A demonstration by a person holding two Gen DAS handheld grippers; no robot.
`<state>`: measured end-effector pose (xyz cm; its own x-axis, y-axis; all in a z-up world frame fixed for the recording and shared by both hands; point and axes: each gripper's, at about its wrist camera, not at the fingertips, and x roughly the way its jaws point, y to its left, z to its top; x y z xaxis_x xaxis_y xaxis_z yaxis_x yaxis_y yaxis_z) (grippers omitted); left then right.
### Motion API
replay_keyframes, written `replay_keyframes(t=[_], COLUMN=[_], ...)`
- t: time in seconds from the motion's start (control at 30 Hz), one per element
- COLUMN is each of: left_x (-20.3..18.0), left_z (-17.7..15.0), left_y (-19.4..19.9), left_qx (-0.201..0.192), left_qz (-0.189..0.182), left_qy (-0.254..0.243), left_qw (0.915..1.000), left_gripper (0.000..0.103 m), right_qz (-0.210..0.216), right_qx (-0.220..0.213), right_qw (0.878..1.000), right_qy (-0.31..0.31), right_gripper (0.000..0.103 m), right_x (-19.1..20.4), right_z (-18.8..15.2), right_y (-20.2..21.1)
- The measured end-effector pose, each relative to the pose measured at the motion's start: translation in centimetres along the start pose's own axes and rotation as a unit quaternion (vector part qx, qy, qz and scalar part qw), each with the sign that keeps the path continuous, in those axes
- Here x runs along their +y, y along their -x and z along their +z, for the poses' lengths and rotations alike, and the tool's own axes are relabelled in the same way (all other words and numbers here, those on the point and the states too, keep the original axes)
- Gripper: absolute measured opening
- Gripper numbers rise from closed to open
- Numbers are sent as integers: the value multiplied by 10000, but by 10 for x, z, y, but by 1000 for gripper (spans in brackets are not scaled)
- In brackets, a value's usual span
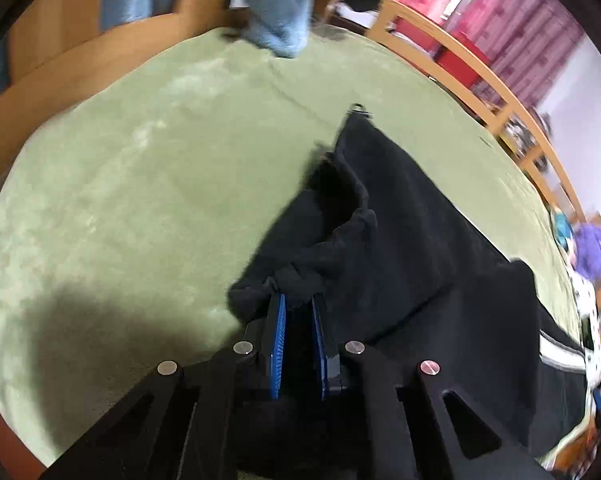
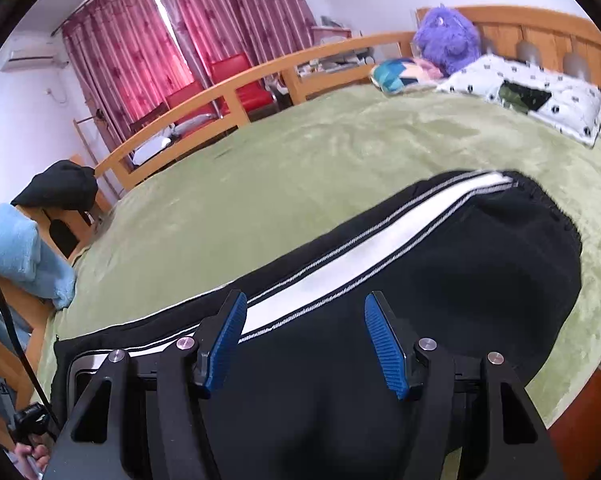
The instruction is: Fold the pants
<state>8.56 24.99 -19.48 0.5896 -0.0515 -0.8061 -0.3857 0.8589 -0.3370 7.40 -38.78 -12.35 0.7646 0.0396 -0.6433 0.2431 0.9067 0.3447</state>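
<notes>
Black pants (image 1: 412, 232) with a white side stripe (image 2: 364, 252) lie on the green bedspread (image 1: 140, 184). My left gripper (image 1: 298, 300) is shut on a bunched fold of the pants' black fabric (image 1: 300, 276), lifted a little off the bed. My right gripper (image 2: 305, 306) is open and hovers just above the pants (image 2: 480, 264), its blue pads (image 2: 228, 336) on either side of the stripe and holding nothing. The elastic waistband (image 2: 556, 208) lies at the far right.
A wooden bed rail (image 2: 228, 92) runs along the far side. A light blue towel (image 1: 276, 8) hangs over the footboard. A purple plush toy (image 2: 444, 40), a patterned pillow (image 2: 540, 96) and a black garment (image 2: 60, 184) lie around the bed's edges.
</notes>
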Motion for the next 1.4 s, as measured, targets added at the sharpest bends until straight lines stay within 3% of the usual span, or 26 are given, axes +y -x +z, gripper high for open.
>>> replay_keyframes(t=[0.13, 0.17, 0.3, 0.37, 0.4, 0.47, 0.63, 0.8, 0.9, 0.97, 1.03, 1.07, 1.1, 1.13, 1.23, 1.4], left_x=[22, 29, 32, 24, 19, 8, -42, -103, -132, -144, -151, -151, -147, -141, -131, -116], left_z=[-3, -6, -18, -19, -19, -21, -34, -70, -88, -98, -107, -108, -106, -102, -83, -26], left_y=[44, 47, 27, 28, 32, 46, 80, 75, 56, 36, 20, 13, 13, 15, 27, 53], left_qx=[-492, -444, -112, -84, -73, -192, -470, -36, 111, 188, 245, 224, 125, 83, -65, -778], left_qz=[-16, -110, 312, 509, 716, 830, 432, -742, -668, -406, 172, 500, 500, 126, -199, -118], left_qy=[179, 256, 191, 36, -10, -90, -800, -1158, -1415, -1566, -1713, -1769, -1711, -1574, -1383, -1309], left_qw=[9986, 9986, 9993, 9987, 9974, 9963, 9947, 9905, 9876, 9866, 9848, 9827, 9839, 9874, 9902, 9883], left_gripper=[12, 12, 14, 22, 33, 38, 48, 50, 55, 55, 55, 45, 24, 20, 13, 12], right_qz=[-43, -55, 26, 47, 70, 155, 434, 538, 649, 728, 796, 821, 837, 850, 902, 1063], right_qx=[-23, -64, -78, -56, -57, -66, 12, -137, -139, -91, -72, -82, -96, -105, -110, -14], right_qw=[10000, 10000, 10000, 10000, 9999, 9998, 9991, 9984, 9977, 9973, 9968, 9965, 9963, 9961, 9951, 9919], right_qy=[-31, -41, -26, 42, 63, 87, -11, 103, 99, 17, -69, -130, -178, -210, -401, -695], right_gripper=[62, 62, 62, 62, 62, 62, 62, 62, 62, 62, 62, 62, 62, 62, 62, 62], right_x=[1, 0, -2, -2, -2, -2, -9, -12, -16, -22, -29, -34, -37, -39, -49, -60], right_z=[-2, -2, -2, -2, -3, -5, -5, -6, -6, -7, -7, -7, -7, -7, -6, -2], right_y=[-1, 0, 0, 0, 1, 4, 3, 11, 15, 17, 19, 21, 23, 24, 25, 18])
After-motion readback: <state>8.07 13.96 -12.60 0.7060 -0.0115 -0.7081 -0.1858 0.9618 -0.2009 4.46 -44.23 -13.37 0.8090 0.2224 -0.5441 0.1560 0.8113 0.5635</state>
